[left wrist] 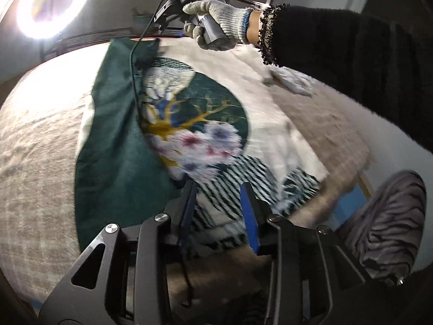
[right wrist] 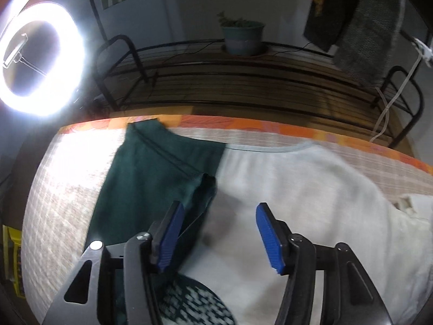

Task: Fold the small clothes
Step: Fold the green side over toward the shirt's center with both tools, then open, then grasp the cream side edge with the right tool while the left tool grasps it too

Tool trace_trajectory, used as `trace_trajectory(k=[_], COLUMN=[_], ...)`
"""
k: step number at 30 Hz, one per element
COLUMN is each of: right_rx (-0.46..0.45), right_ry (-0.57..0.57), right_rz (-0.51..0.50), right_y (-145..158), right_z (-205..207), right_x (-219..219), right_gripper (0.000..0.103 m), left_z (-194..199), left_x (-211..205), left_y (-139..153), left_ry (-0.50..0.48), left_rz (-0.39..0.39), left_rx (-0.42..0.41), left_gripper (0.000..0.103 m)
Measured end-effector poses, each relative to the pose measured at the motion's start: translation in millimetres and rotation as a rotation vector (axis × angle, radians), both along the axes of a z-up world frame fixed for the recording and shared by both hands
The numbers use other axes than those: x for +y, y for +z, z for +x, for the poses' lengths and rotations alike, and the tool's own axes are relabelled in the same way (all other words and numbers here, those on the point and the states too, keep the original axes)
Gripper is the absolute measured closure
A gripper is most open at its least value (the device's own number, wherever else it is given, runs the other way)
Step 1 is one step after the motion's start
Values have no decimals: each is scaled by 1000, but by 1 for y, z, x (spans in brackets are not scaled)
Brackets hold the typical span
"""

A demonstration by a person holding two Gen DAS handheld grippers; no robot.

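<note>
With both the left hand-held gripper (left wrist: 219,189) and right hand-held gripper (right wrist: 217,223) gaping and holding nothing, the loose shirt (left wrist: 270,113), lower centre, could bunch if dragged.

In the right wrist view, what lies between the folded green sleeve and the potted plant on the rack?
Beyond the green sleeve come the checked bed cover, its orange edge and the slatted rack under the potted plant. The right wrist view shows this.

One shirt (left wrist: 189,124), two grippers (left wrist: 219,189) (right wrist: 219,216), one ring light (right wrist: 40,59), one potted plant (right wrist: 242,36) (on the rack)
</note>
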State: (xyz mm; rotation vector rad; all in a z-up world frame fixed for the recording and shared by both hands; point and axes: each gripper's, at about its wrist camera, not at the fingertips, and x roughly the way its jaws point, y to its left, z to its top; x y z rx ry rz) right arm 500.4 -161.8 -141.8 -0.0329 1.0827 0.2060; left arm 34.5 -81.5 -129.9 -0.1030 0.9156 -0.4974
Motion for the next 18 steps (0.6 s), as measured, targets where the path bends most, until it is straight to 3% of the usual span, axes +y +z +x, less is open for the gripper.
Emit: trace_trajectory(k=[8, 18], right_rx=[-70, -190], right_ry=[-92, -121], right_rz=[-11, 84], right_y=[42, 98], right_z=[-37, -127], right_x=[-69, -144], right_gripper=[33, 33], left_z=[-37, -62], left_x=[-7, 12], left_y=[8, 31], left_ry=[-60, 43], left_rz=[-71, -32], left_rx=[5, -91], left_gripper=[69, 69])
